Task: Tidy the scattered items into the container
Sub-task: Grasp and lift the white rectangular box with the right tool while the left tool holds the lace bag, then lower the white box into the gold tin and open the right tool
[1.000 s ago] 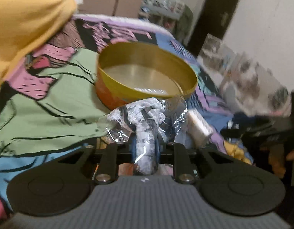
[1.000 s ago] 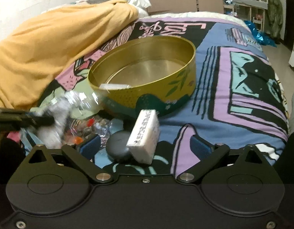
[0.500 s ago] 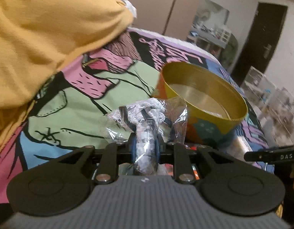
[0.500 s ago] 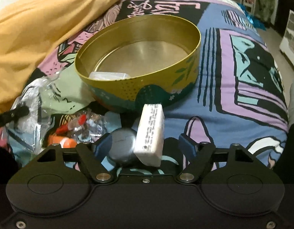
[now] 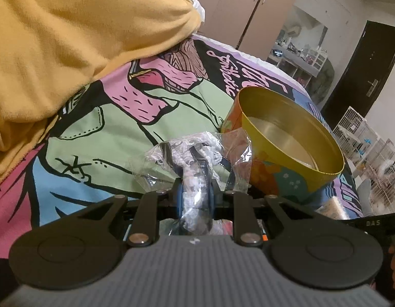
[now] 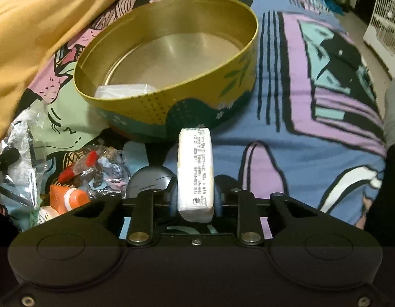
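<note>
A round gold tin stands on the patterned bedspread, with a clear packet inside at its near left wall. It also shows in the left wrist view, right of centre. My left gripper is shut on a crinkled clear bag with white lace, held left of the tin. My right gripper is shut on a white rectangular packet, held just in front of the tin's near wall.
Loose items lie left of my right gripper: a clear bag with a red piece, an orange and white object, a dark round disc. A yellow blanket is piled at the left. A white wire cage stands off the bed.
My right gripper has closed on the white packet and moved nearer the tin. My left gripper has swung left with the lace bag, so the tin now sits further right.
</note>
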Motion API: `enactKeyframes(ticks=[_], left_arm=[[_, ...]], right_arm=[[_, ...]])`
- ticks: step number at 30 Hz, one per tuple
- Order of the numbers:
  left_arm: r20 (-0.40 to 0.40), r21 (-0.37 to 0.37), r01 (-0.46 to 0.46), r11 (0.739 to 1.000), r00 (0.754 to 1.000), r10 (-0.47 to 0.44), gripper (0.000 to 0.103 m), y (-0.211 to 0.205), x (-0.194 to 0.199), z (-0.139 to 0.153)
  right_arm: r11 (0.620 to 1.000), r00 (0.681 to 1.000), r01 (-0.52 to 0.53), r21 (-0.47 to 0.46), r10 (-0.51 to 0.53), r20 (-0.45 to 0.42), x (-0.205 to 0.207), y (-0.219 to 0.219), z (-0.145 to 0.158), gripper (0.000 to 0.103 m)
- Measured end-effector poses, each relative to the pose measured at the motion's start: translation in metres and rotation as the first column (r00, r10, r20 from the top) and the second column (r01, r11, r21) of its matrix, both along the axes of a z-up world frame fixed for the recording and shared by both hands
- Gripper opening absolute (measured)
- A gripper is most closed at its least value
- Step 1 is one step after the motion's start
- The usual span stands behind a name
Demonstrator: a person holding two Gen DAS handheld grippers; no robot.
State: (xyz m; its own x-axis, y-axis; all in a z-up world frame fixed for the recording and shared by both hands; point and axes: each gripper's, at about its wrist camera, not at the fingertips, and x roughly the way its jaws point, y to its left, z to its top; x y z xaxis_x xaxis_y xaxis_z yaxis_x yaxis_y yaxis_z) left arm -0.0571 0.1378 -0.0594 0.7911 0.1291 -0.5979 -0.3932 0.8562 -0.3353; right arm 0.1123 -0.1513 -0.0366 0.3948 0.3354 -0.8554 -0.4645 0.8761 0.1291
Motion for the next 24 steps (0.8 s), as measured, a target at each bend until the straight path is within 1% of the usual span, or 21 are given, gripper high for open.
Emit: enactKeyframes(ticks=[3, 12, 18, 24], left_arm=[[0.001, -0.001, -0.001, 1.000, 1.000, 0.001, 0.022, -0.001, -0.001, 0.000], [0.005, 0.001, -0.002, 1.000, 1.000, 0.002, 0.022, -0.003, -0.002, 0.000], [0.019, -0.012, -0.011, 1.000, 1.000, 0.011, 0.022, -0.001, -0.005, 0.001], [0.034, -0.029, -0.015, 0.999, 0.999, 0.016, 0.022, 0.002, -0.007, 0.001]], right_arm=[[1.000, 0.999, -0.010, 0.008, 0.010, 0.038, -0.006, -0.003, 0.017, 0.025], [0.999, 0.994, -0.021, 0.039, 0.016, 0.105, -0.011, -0.009, 0.074, 0.025], [0.998, 0.990, -0.039, 0.039, 0.033, 0.139, -0.006, 0.003, 0.098, 0.025], [0.998, 0.985, -0.060, 0.034, 0.053, 0.164, 0.010, 0.025, 0.111, 0.025]])
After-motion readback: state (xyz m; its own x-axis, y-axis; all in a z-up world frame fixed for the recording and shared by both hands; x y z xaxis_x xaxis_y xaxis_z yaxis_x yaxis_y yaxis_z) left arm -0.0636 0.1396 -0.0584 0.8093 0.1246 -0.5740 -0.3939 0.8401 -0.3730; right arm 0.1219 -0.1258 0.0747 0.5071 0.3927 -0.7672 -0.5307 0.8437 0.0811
